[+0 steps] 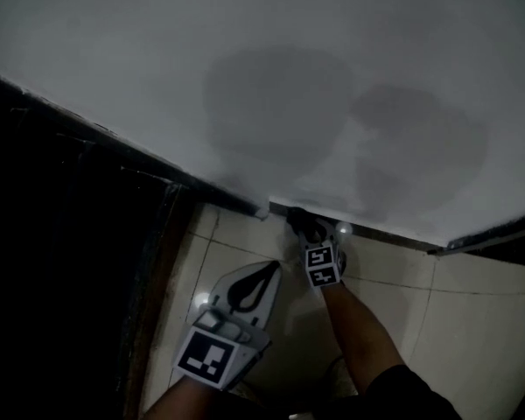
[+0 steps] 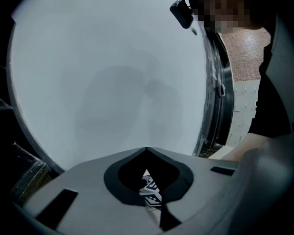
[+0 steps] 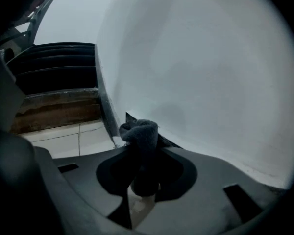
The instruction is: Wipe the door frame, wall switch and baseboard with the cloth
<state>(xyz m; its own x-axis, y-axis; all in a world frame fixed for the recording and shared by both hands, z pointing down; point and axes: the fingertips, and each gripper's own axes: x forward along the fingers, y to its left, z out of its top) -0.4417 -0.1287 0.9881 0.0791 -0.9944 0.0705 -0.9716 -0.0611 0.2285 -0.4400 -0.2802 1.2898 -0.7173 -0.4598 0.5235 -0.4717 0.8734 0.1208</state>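
Observation:
A dark grey cloth (image 1: 304,226) is bunched between the jaws of my right gripper (image 1: 308,233), which is shut on it. The cloth (image 3: 139,131) presses against the foot of the white wall (image 1: 289,59), at the near end of the dark baseboard (image 1: 394,234), where the wall corner meets the floor. In the right gripper view my right gripper (image 3: 141,148) points at that corner. My left gripper (image 1: 274,268) hovers over the floor tiles to the lower left, jaws shut on nothing, and in its own view my left gripper (image 2: 147,150) faces the wall. No wall switch is in view.
The light is dim. A dark doorway (image 1: 61,261) with a wooden edge strip (image 1: 157,269) fills the left side. Pale floor tiles (image 1: 472,322) spread to the right. Dark stepped mouldings (image 3: 59,72) run beside the wall. A person's forearm (image 1: 367,339) reaches toward the baseboard.

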